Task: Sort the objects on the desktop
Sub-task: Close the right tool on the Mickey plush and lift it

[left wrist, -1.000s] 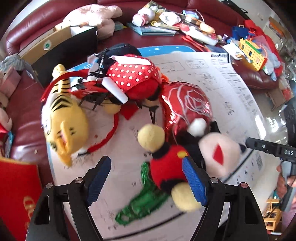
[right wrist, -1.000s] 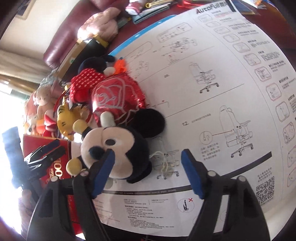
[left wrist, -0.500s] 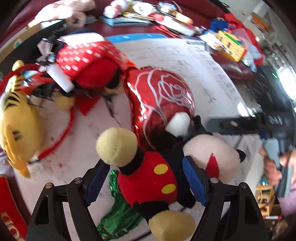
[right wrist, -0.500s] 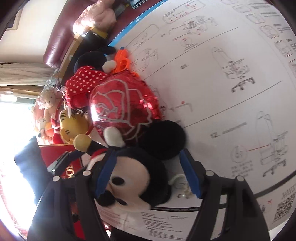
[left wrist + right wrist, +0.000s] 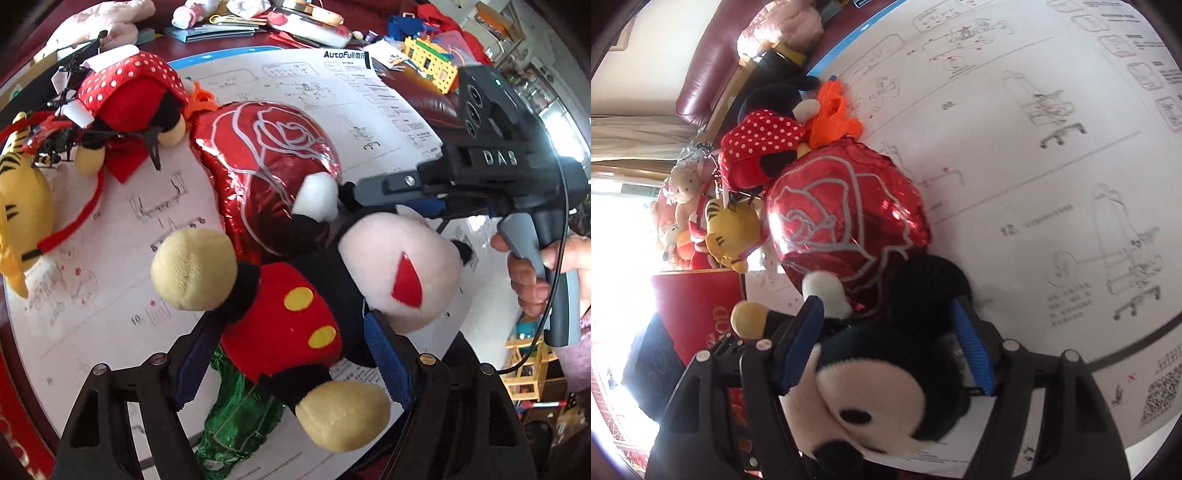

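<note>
A Mickey Mouse plush (image 5: pixel 288 314) lies on the printed paper sheet (image 5: pixel 332 92). My left gripper (image 5: pixel 291 356) is open, its blue pads on either side of the plush's red shorts. My right gripper (image 5: pixel 886 345) is open too and straddles the plush's head (image 5: pixel 871 384), just below one black ear. In the left wrist view a grey finger (image 5: pixel 388 182) of the right gripper reaches in over the head, with a hand (image 5: pixel 528 280) on the handle. A red foil rose balloon (image 5: pixel 266 162) lies against the plush, its green foil stem (image 5: pixel 236 417) under the legs.
A Minnie plush (image 5: pixel 136 88) in a red polka-dot dress, a toy helicopter (image 5: pixel 51 129) and a yellow tiger plush (image 5: pixel 22 210) crowd the far left. An orange toy (image 5: pixel 831 110) lies beside Minnie. A red box (image 5: pixel 698 314) stands at the table's left. Bare paper (image 5: pixel 1034 147) spreads right.
Both grippers have moved forward onto the Mickey plush: the left now straddles its body, the right its head. Neither pair of fingers has narrowed.
</note>
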